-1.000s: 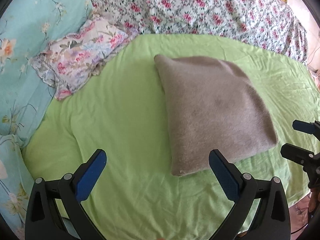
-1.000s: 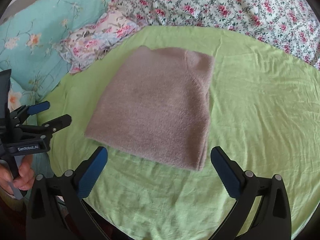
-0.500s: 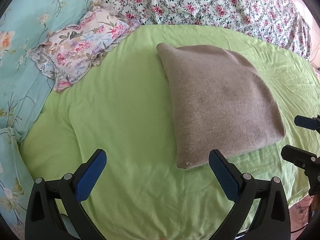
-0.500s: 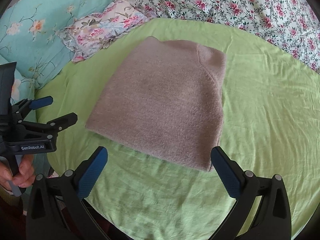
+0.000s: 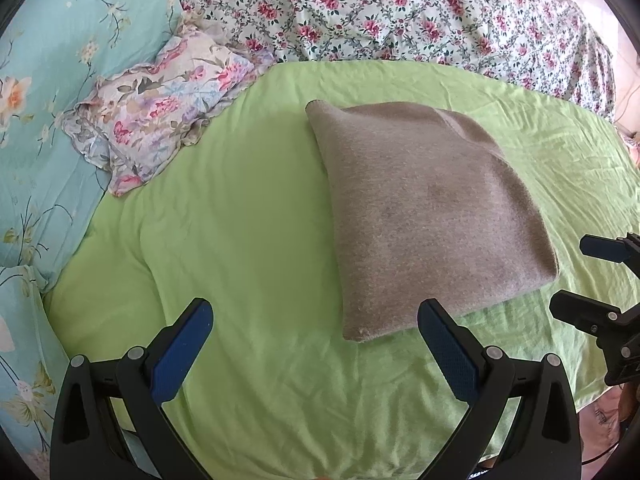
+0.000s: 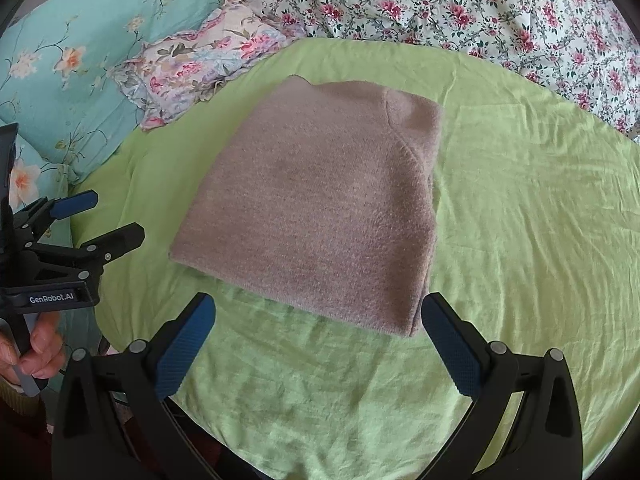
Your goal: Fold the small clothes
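A folded grey-brown fuzzy garment (image 5: 424, 208) lies flat on a light green sheet (image 5: 240, 220); it also shows in the right wrist view (image 6: 320, 208). My left gripper (image 5: 316, 344) is open and empty, just short of the garment's near left corner. My right gripper (image 6: 320, 340) is open and empty, just short of the garment's near edge. The right gripper shows at the right edge of the left wrist view (image 5: 592, 280), and the left gripper shows at the left edge of the right wrist view (image 6: 96, 220), held by a hand.
A small floral pillow (image 5: 160, 112) lies at the sheet's far left corner. A turquoise flowered quilt (image 5: 48, 100) runs along the left. A rose-patterned bedspread (image 5: 400, 12) lies behind the green sheet (image 6: 520, 220).
Both grippers have drawn back and lifted slightly; the garment sits a little lower and nearer in both views. Both stay open, and the garment has not moved on the sheet.
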The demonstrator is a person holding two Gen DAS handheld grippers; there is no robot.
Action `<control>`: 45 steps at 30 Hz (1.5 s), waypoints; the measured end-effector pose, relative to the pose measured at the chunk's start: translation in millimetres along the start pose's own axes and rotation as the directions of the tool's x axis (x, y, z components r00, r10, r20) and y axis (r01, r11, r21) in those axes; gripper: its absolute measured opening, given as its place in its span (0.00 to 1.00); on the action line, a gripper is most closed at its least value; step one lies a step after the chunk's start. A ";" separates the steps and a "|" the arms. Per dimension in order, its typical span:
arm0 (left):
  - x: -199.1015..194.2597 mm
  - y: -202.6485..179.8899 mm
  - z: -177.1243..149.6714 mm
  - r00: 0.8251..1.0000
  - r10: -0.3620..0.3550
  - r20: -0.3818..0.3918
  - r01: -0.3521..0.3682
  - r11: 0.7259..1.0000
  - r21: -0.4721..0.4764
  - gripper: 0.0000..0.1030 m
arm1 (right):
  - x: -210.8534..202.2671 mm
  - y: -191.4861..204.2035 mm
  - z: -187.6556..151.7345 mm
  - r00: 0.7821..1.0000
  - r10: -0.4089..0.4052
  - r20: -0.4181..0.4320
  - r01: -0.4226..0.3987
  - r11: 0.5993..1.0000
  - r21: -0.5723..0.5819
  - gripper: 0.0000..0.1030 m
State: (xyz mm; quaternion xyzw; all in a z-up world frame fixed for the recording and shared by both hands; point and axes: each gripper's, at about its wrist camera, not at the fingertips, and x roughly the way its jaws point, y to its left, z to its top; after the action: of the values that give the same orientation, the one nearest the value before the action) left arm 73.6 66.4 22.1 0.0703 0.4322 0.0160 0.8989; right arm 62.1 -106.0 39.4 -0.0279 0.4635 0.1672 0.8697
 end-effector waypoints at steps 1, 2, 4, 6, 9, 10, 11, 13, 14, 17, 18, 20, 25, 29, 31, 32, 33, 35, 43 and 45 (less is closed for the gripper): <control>-0.3 -0.6 -0.3 1.000 -0.001 0.000 0.001 1.000 0.001 0.99 | -0.4 -0.3 -0.2 1.000 0.001 0.001 -0.001 1.000 0.003 1.00; -0.2 -0.7 -0.4 1.000 -0.002 0.000 0.002 1.000 0.002 0.99 | -1.2 -0.6 0.0 1.000 0.002 0.004 -0.002 1.000 0.005 1.00; -0.5 -1.2 -0.3 1.000 -0.002 0.001 0.002 1.000 0.005 0.99 | -2.5 0.0 0.7 1.000 0.002 0.007 -0.002 1.000 0.005 1.00; -0.4 -0.6 0.0 1.000 -0.003 0.002 0.003 1.000 0.006 0.99 | -3.4 1.9 0.2 1.000 0.001 0.011 -0.001 1.000 0.006 1.00; -0.4 -0.7 0.0 1.000 -0.004 0.003 0.004 1.000 0.006 0.99 | -4.0 2.5 0.9 1.000 0.001 0.013 -0.001 1.000 0.011 1.00; -0.7 -0.8 -0.1 1.000 -0.003 0.003 0.003 1.000 0.006 0.99 | -4.0 2.3 1.2 1.000 0.001 0.014 -0.001 1.000 0.013 1.00; -0.8 -0.5 0.2 1.000 -0.003 0.004 0.003 1.000 0.007 0.99 | -4.2 2.1 1.6 1.000 0.002 0.016 -0.002 1.000 0.014 1.00; -0.6 -0.2 0.3 1.000 -0.004 0.002 0.004 1.000 0.007 0.99 | -4.1 1.9 1.9 1.000 0.003 0.016 -0.003 1.000 0.014 1.00; -0.5 -0.2 0.4 1.000 -0.005 0.003 0.005 1.000 0.007 0.99 | -4.1 2.1 1.9 1.000 0.003 0.016 -0.003 1.000 0.013 1.00; -0.7 -0.4 0.4 1.000 -0.004 0.002 0.004 1.000 0.008 0.99 | -3.5 3.7 1.1 1.000 0.001 0.016 -0.002 1.000 0.014 1.00; -0.5 -0.5 0.4 1.000 -0.006 0.002 0.006 1.000 0.007 0.99 | -3.4 3.7 1.2 1.000 0.003 0.015 -0.003 1.000 0.014 1.00; -0.6 -0.8 0.5 1.000 -0.005 -0.001 0.005 1.000 0.007 0.99 | -2.8 4.4 1.3 1.000 0.005 0.014 -0.005 1.000 0.014 1.00; 0.9 0.3 2.3 1.000 -0.006 -0.003 0.006 1.000 0.009 0.99 | -1.8 6.2 0.9 1.000 0.002 0.013 -0.002 1.000 0.023 1.00; 2.8 1.8 4.3 1.000 -0.010 -0.001 0.010 1.000 0.011 0.99 | -1.3 5.4 2.3 1.000 0.002 0.014 -0.002 1.000 0.025 1.00; 3.2 1.9 4.8 1.000 -0.011 0.000 0.011 1.000 0.012 0.99 | -2.0 5.8 3.3 1.000 0.002 0.017 -0.003 1.000 0.023 1.00; 3.0 1.4 4.6 1.000 -0.010 -0.001 0.010 1.000 0.011 0.99 | -2.4 4.9 4.1 1.000 0.004 0.019 -0.004 1.000 0.021 1.00; 3.0 1.2 4.5 1.000 -0.009 0.000 0.009 1.000 0.011 0.99 | -2.8 5.3 4.5 1.000 0.004 0.021 -0.005 1.000 0.019 1.00; 3.5 1.0 5.1 1.000 -0.010 -0.001 0.010 1.000 0.010 0.99 | -2.9 5.1 5.1 1.000 0.003 0.023 -0.003 1.000 0.017 1.00; 4.3 1.6 6.2 1.000 -0.010 -0.001 0.010 1.000 0.010 0.99 | -3.2 6.2 5.8 1.000 0.004 0.022 -0.004 1.000 0.018 1.00; 4.3 1.3 6.8 1.000 -0.007 0.000 0.007 1.000 0.009 0.99 | -3.1 6.2 6.1 1.000 0.005 0.022 -0.005 1.000 0.018 1.00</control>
State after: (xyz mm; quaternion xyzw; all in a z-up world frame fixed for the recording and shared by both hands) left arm 81.6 67.3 23.2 0.0729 0.4325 0.0107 0.8986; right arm 63.4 -99.7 46.0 -0.0171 0.4556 0.1653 0.8745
